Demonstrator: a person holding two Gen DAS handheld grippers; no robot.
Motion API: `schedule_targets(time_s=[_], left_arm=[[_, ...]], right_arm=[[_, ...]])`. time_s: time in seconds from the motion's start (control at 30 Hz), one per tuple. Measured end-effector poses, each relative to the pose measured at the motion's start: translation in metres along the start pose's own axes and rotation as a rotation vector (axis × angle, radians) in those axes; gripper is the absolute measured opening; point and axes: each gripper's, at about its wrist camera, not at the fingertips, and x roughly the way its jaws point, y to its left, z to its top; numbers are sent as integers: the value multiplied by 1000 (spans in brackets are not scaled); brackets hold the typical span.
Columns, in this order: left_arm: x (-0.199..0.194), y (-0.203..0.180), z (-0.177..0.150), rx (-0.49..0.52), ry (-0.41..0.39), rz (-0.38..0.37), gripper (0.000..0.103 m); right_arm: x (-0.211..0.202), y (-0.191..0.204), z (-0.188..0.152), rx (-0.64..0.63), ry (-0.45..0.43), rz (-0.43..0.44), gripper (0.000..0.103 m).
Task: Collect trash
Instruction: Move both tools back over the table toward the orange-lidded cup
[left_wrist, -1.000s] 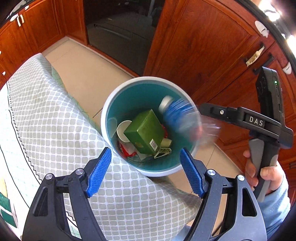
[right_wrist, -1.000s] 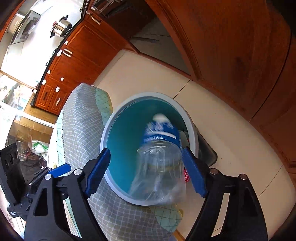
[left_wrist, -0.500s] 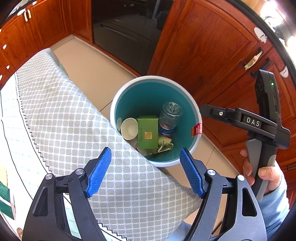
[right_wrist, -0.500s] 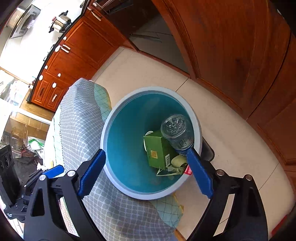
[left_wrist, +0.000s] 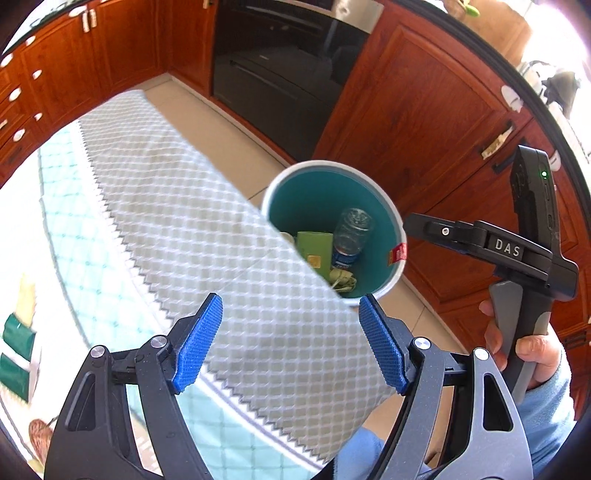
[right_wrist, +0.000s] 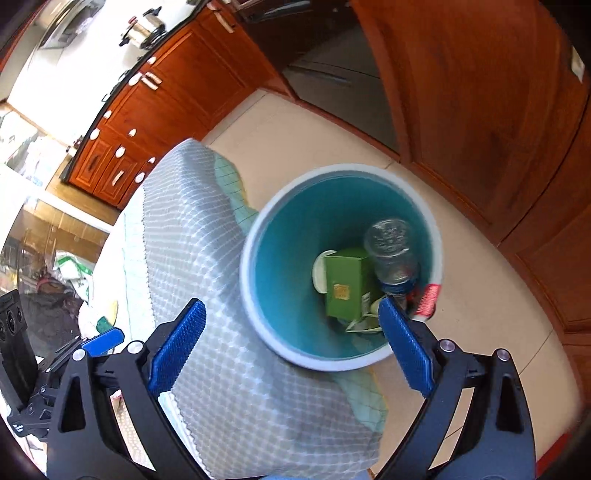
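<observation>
Far left in the left wrist view, a green-and-white item (left_wrist: 16, 354) and a brownish scrap (left_wrist: 38, 435) are showing at the edge of the desk (left_wrist: 70, 236); too blurred to say whether either is trash. The grey diamond-quilted cloth (left_wrist: 207, 236) is draping over the desk edge toward the floor (left_wrist: 221, 118). The left gripper (left_wrist: 291, 345) is hovering above that cloth, jaws spread wide and holding nothing. Right of the cloth, the teal bin (left_wrist: 317, 192) with a white rim is standing on the tiled floor close beside the desk edge. Inside it, reading across in the right wrist view: a white paper cup (right_wrist: 320, 275), a green carton (right_wrist: 345, 284), a clear plastic bottle (right_wrist: 391, 251) with blue label lying base-up against the far wall, and crumpled pale wrapping (right_wrist: 364, 325) at the bottom. A red tag (right_wrist: 428, 297) is hanging on the rim. The right gripper (right_wrist: 291, 349) is poised above the bin mouth, jaws released and empty. Judging from the contents, several pieces are already collected, and the bottle drop looks finished. What is remaining cannot be counted here; the desk's far-left items may be the next candidates. Wooden cabinets (right_wrist: 480, 110) are filling the right side.
</observation>
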Motion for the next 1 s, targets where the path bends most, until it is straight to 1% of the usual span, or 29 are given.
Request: schedule_targets(time_s=[0.13,0.3,0.6,0.7,0.8,0.87,0.93,0.97,1.0], left_arm=[[-20,25,-18,-32,-26,21,77],[-48,70,-49,-94,-50,56,77],[-102,154,-113,-209,-93,172,77],[-118,181,-140,-244,-105,213,77],[-125,204,-163,-283,-102,234,77],[-125,216,-176,-304,-90,246,77],[-123,227,-188,-325,-76,242,77],[-119,228,-191,-334,-69,238,77],[-118,232,-194,-340,-64,236,77]], right_arm=[[3,34,-12,-53,18,16,91],[15,84,-34,-143,59,33,91],[40,170,-75,-275,117,80,91],[48,202,-90,-337,124,96,91],[57,236,-108,-406,141,109,90],[67,255,-121,-441,167,124,90],[76,274,-134,-482,192,128,89],[81,282,-141,-504,203,128,87],[84,289,-146,-523,211,126,82]])
